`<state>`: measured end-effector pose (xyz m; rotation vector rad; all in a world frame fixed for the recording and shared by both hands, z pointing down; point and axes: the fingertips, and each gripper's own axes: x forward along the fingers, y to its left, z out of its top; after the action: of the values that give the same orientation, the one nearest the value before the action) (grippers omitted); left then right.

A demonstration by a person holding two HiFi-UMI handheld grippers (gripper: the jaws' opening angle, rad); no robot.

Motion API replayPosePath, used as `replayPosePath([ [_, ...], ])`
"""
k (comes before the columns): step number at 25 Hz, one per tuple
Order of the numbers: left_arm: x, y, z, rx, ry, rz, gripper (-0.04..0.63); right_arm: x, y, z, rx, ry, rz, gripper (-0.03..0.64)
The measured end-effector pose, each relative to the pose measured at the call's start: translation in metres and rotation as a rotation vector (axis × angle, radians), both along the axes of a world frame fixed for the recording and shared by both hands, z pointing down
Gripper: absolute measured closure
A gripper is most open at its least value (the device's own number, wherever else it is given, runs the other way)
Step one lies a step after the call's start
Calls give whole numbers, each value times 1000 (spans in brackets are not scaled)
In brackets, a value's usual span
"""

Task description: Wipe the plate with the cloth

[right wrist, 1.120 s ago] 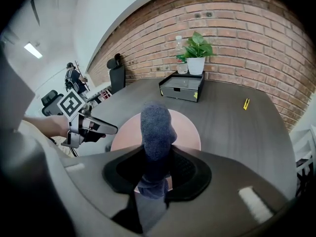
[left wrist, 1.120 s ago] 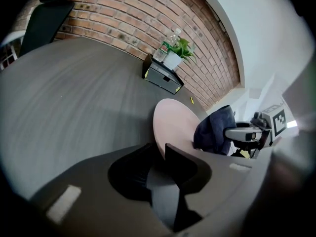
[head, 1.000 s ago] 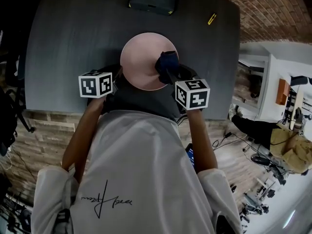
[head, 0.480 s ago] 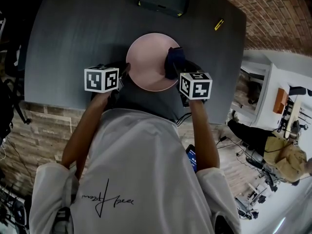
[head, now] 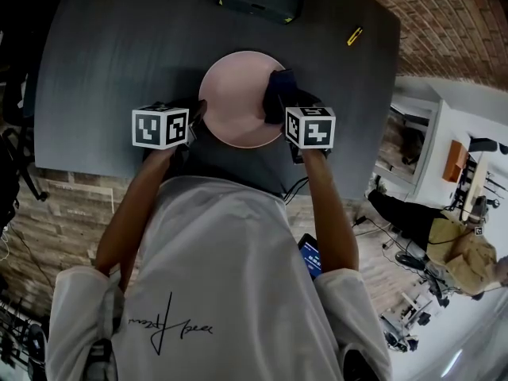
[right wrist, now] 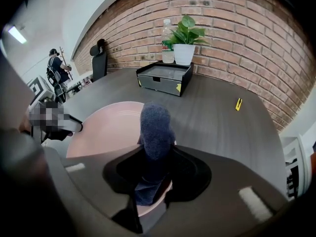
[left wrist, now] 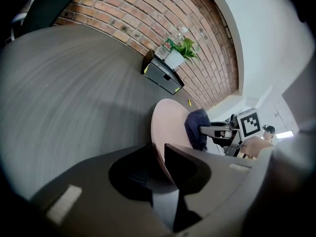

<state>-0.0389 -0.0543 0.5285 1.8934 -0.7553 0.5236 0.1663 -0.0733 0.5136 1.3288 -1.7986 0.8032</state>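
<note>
On the dark table (head: 119, 54) before the person lies the pink plate (head: 234, 94). With forearm stretched forward, the left tool (left wrist: 160, 167) is clamped on its near left rim. The right tool (right wrist: 148, 184) grips the blue cloth (right wrist: 155, 127), which rests on the plate's right side. A potted plant (right wrist: 185, 46) stands by a black box (right wrist: 165, 78) at the far edge

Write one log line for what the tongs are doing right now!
left tongs: shut on plate rim | right tongs: shut on cloth | cloth: on plate, right side
</note>
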Motion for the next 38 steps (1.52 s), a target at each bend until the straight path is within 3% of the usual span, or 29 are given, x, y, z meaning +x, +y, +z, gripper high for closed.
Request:
replayPosePath([
  [23, 4, -1, 1, -9, -6, 78, 523, -6, -27, 18, -64, 211, -24, 503],
  [38, 4, 7, 1, -7, -20, 120, 520, -24, -32, 15, -43, 234, -31, 503],
])
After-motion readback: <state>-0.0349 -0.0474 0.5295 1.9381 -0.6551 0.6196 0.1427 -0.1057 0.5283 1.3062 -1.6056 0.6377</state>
